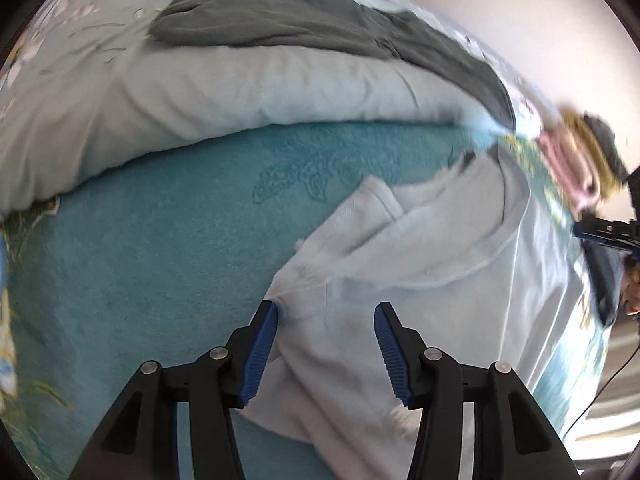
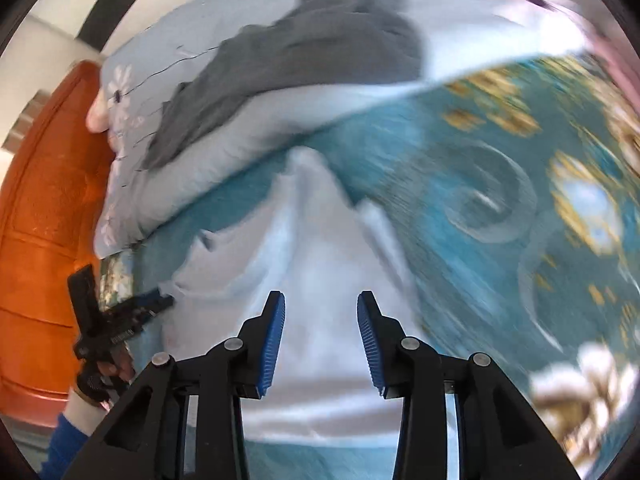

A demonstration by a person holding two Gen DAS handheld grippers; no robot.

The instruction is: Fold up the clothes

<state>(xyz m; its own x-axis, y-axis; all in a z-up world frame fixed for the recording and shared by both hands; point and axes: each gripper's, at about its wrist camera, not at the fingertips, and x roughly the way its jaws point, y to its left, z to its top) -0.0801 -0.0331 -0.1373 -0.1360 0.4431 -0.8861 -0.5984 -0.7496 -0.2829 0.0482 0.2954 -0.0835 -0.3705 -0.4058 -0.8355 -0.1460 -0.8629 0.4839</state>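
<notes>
A pale grey-white garment point(image 1: 420, 280) lies partly folded on a teal blanket point(image 1: 160, 248); it also shows in the right wrist view point(image 2: 320, 264). My left gripper point(image 1: 326, 312) is open, its blue pads just above the garment's near edge. My right gripper point(image 2: 321, 300) is open over the garment's middle, holding nothing. The left gripper also shows at the left edge of the right wrist view point(image 2: 160, 300), at the garment's side. The right gripper's tip shows at the right edge of the left wrist view point(image 1: 600, 230). A dark grey garment point(image 1: 300, 20) lies behind on a pale quilt point(image 1: 240, 92).
The pale quilt point(image 2: 240, 152) with flower print is bunched across the back, the dark grey garment point(image 2: 312, 52) on it. An orange wooden headboard point(image 2: 44, 208) stands at the left. The teal bedspread has gold patterning point(image 2: 580, 208) to the right. Both views are motion-blurred.
</notes>
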